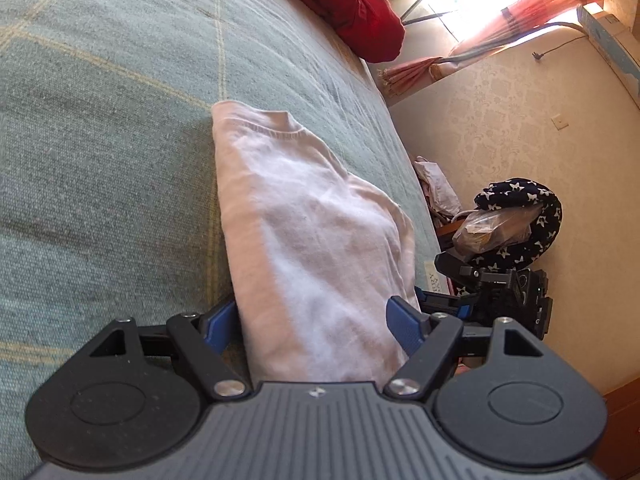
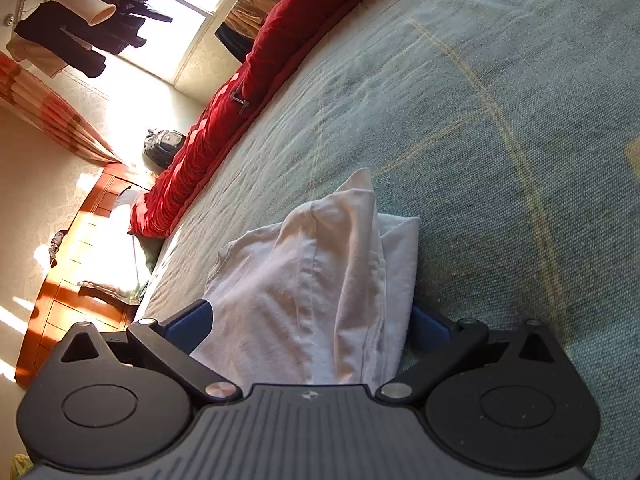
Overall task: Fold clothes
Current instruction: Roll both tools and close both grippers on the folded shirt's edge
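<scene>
**Both grippers on near end of folded shirt, by bed edge**

Shirt [image 1: 312, 240]: pale, folded into a long narrow stack, flat on the green bed [image 1: 100, 120]. Sits close to the bed's side edge, well short of the red quilt [image 2: 224, 128] bunched along the far edge. Collar seam at the far end, near end running in between the fingers of both tools.

Left gripper [image 1: 312, 326]: fingers [image 1: 404, 330] set wide, clamped on the shirt's near end. One blue pad lies on top of the cloth, the other is half hidden beneath it. Cloth fills the whole gap. Grip force not readable, probably light.

Right gripper [image 2: 312, 326]: same picture. Fingers wide, cloth bunched and peaked between them, touching both pads. Read as clamped on the shirt too.

Why held this way, as a guess: one pad under and one over at each near corner lets the end be lifted as a single layer pack and carried over for the next fold, without the stack sliding apart. Working near the bed's edge keeps the reach short.

Risk: thick bunch on the right side may slip or fold crooked.

Writing: none readable. Small emblem on each tool body, no letters. Paper label off the bed's edge in the left view, too blurred to read. Star-print cloth [image 1: 520, 200] beside the bed carries pattern only.
</scene>
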A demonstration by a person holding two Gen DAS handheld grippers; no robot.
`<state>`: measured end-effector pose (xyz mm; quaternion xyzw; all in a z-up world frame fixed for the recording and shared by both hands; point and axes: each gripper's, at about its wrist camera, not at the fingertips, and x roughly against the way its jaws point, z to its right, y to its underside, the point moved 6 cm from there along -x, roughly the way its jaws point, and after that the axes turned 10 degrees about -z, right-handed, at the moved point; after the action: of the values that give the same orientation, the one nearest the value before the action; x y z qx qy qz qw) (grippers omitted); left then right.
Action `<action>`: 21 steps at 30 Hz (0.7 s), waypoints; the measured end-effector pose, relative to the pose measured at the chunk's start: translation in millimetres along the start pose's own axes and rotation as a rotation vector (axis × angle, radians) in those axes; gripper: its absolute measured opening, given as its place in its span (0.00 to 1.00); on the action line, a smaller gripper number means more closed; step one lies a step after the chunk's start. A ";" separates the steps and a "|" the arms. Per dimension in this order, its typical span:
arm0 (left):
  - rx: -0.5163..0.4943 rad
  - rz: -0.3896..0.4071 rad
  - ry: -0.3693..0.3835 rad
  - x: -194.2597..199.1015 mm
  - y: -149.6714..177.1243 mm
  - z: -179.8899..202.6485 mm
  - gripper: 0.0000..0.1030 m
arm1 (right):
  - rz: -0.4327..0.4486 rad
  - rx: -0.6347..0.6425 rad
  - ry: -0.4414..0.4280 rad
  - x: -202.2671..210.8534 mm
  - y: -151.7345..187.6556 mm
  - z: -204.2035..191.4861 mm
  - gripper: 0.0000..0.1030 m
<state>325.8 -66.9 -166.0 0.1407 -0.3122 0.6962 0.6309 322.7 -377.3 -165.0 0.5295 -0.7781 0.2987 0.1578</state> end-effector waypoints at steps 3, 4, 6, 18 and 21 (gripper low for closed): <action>-0.011 -0.017 0.006 2.0 10.8 3.3 0.75 | -0.037 0.023 -0.002 5.7 18.0 -5.9 1.00; -0.010 -0.018 0.007 1.3 10.1 2.8 0.75 | -0.043 0.032 -0.005 6.9 21.0 -6.1 1.00; 0.007 -0.020 0.020 -1.3 4.9 0.6 0.75 | -0.050 0.037 -0.013 6.9 22.0 -4.3 1.00; 0.030 -0.014 0.030 -6.7 -5.0 2.3 0.68 | -0.082 -0.031 -0.055 -6.1 -4.0 0.1 1.00; 0.019 -0.034 0.033 -3.8 4.5 3.9 0.68 | -0.163 -0.005 -0.072 3.9 26.8 -8.7 1.00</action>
<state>321.4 -72.3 -166.4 0.1406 -0.2927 0.6906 0.6462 296.0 -367.6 -164.1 0.6011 -0.7384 0.2636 0.1548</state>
